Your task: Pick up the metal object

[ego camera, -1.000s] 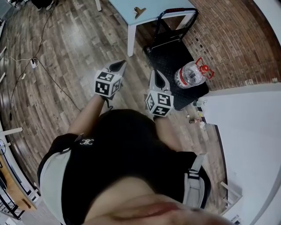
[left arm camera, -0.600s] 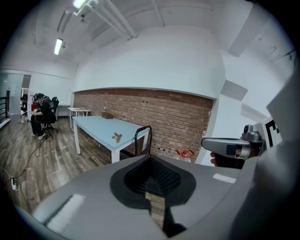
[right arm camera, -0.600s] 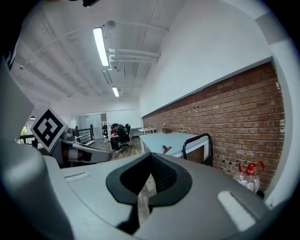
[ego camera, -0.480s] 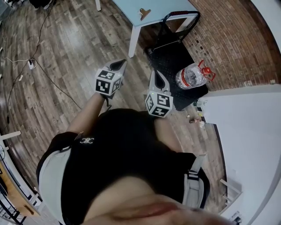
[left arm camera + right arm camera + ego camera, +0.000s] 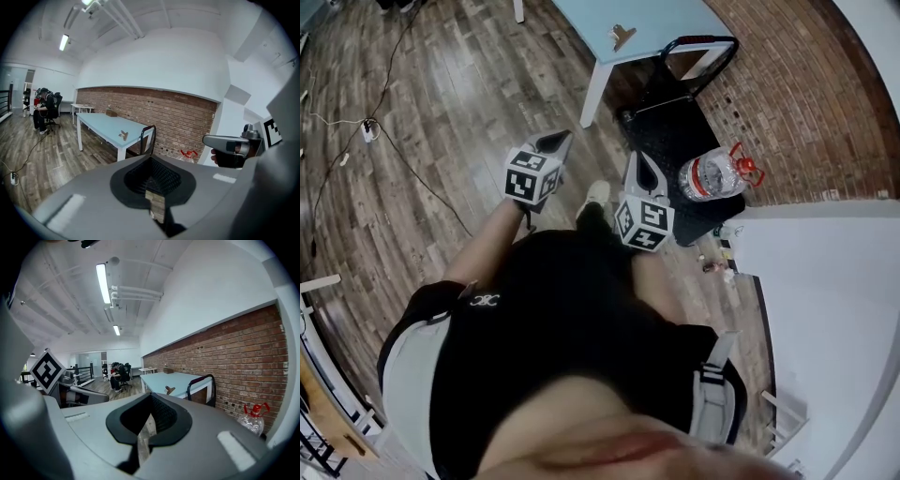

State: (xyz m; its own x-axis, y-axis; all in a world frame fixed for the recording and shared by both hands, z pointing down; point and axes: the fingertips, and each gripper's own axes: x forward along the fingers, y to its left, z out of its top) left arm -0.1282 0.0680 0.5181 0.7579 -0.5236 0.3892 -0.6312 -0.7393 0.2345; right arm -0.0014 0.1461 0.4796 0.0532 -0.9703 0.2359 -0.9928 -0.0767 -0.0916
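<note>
The metal object [image 5: 622,36], a small brass-coloured clip, lies on a light blue table [image 5: 666,21] at the top of the head view. It also shows on that table in the left gripper view [image 5: 123,135] and the right gripper view [image 5: 169,390]. My left gripper [image 5: 561,139] and right gripper [image 5: 638,158] are held side by side over the wooden floor, well short of the table. Both point toward it, shut and holding nothing. The shut jaws show in the left gripper view [image 5: 151,162] and the right gripper view [image 5: 150,398].
A black hand cart [image 5: 675,131] stands by the table's near leg against the brick wall [image 5: 806,94]. A large water bottle with a red cap [image 5: 714,173] lies on it. A white partition [image 5: 825,281] is on the right. A cable [image 5: 403,155] crosses the floor at left.
The table, cart and bottle have shifted slightly as the person walks toward them. A shoe now shows between the grippers. Both grippers stay shut.
</note>
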